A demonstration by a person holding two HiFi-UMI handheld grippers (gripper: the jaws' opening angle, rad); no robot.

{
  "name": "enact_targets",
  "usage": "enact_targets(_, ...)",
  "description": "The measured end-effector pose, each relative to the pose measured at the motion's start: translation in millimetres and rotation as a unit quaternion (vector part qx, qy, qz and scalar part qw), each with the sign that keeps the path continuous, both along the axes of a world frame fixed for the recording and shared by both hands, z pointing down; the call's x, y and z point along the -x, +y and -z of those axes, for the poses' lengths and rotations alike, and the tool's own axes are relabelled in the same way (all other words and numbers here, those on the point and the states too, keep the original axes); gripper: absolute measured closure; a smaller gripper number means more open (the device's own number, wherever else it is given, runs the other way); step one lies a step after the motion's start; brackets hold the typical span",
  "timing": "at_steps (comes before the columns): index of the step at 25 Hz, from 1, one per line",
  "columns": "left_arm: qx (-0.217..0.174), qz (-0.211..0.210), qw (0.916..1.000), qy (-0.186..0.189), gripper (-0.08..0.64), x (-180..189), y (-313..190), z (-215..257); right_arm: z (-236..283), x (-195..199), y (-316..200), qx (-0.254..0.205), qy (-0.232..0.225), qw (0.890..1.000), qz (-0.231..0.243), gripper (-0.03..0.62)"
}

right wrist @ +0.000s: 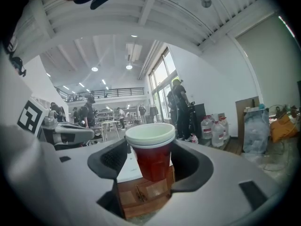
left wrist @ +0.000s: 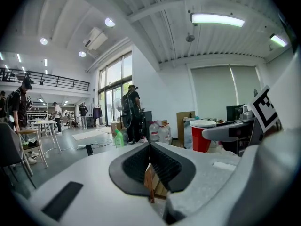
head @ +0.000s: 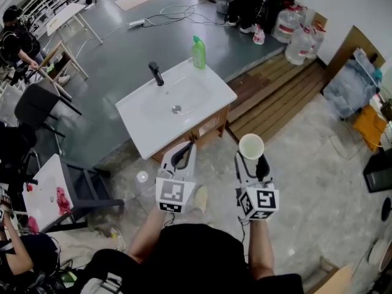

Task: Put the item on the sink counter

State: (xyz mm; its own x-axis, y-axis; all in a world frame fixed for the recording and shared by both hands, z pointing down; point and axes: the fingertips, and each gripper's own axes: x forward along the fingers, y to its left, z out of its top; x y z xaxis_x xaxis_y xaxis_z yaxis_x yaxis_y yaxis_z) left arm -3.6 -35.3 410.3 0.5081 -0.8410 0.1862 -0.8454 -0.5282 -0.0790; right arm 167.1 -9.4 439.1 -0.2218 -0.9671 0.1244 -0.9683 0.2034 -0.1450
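Red cup (right wrist: pixel 151 157) pinched upright in your right gripper (right wrist: pixel 149 171); left gripper (left wrist: pixel 150 164) pressed together, empty. Sink counter (head: pixel 150 136) lay at eleven o'clock, not reached. Placement outstanding.

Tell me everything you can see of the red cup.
The red cup looks like glossy plastic: red outside, white inside, with a thick white rim, tapering toward its base. From the head view it appears empty. It stands upright, held off the ground between the jaws of the right gripper, whose dark pads press its sides below the rim. It is over the floor, short of the white sink counter, and touches nothing else.
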Motion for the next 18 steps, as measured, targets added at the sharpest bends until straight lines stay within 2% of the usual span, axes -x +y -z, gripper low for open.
enact_targets(12,0.016,-0.009,0.9998,0.008,0.557,8,-71,-11,-7,9,-68,0.007,0.003,1.0,-0.008,0.302)
enact_targets(18,0.006,-0.013,0.9998,0.012,0.557,17,-108,-11,-7,18,-103,0.005,0.007,1.0,-0.011,0.302)
